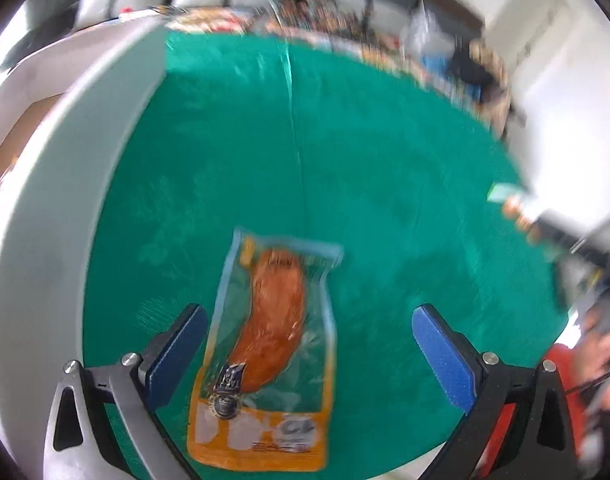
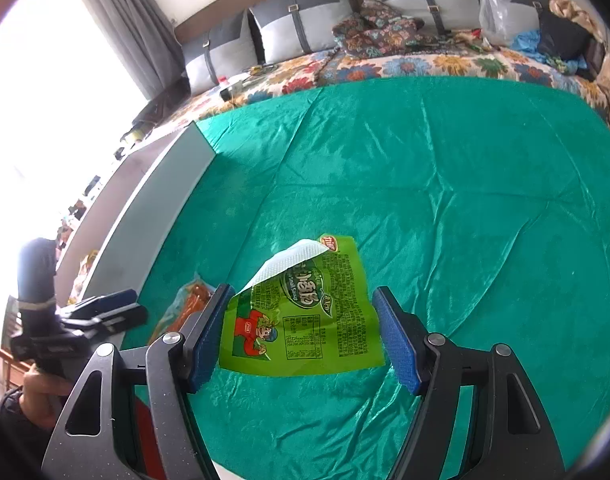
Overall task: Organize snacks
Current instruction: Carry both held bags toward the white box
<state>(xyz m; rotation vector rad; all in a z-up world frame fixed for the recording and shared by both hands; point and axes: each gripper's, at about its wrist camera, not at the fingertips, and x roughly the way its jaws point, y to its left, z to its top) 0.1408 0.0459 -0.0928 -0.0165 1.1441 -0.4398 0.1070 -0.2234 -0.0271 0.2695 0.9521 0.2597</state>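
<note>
While my left gripper [image 1: 309, 340] stands wide open over the orange sausage pack [image 1: 265, 356] at lower centre, I should lift my right gripper [image 2: 301, 336], gripping the green snack bag [image 2: 305, 316], steadily.

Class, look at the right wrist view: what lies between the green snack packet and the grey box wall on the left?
In the right wrist view, the orange sausage packet lies on the green cloth between the green snack packet and the grey box wall; the rest is bare cloth.
</note>
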